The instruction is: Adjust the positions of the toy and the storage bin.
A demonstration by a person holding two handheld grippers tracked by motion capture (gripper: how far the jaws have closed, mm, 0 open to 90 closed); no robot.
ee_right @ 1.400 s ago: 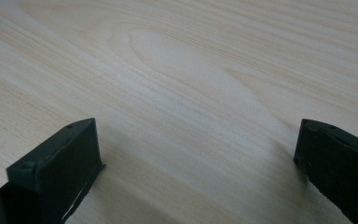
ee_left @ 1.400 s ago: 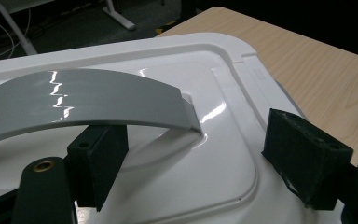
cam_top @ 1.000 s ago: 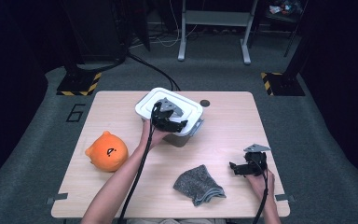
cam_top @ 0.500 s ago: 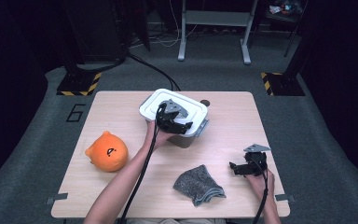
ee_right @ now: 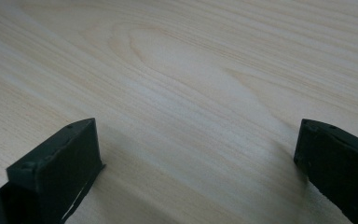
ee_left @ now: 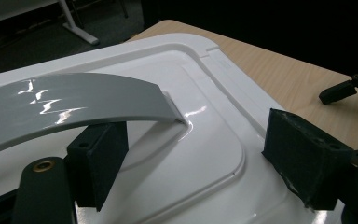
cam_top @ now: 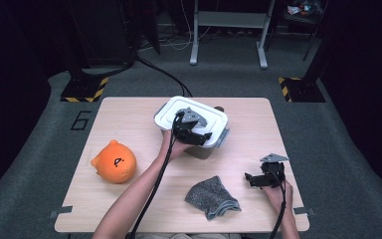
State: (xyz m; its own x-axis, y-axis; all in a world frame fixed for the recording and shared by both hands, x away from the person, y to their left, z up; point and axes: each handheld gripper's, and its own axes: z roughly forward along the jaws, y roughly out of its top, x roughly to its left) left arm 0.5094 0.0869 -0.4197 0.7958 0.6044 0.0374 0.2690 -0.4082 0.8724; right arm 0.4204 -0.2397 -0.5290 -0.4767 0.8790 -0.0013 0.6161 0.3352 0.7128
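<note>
Shifted slightly over the white lidded box (cam_top: 214, 122) since earlier, left gripper (cam_top: 195, 133) stands wide beside its grey handle (ee_left: 74, 105); right gripper (cam_top: 258, 179) gapes wide, unmoved.

lidded storage box (cam_top: 191, 124) sits at the table's (cam_top: 129, 119) far middle, handle (ee_left: 74, 100) arched across its lid (ee_left: 200, 154). left gripper (cam_top: 191, 130) over the lid, one jaw under the handle, the other wide beside it. plush toy (cam_top: 113, 162) at the left, nearer than the box. folded cloth (cam_top: 211, 197) near the front edge, right of centre. right gripper (cam_top: 263, 178) just right of the cloth, low over bare tabletop, well apart from the box.
</note>
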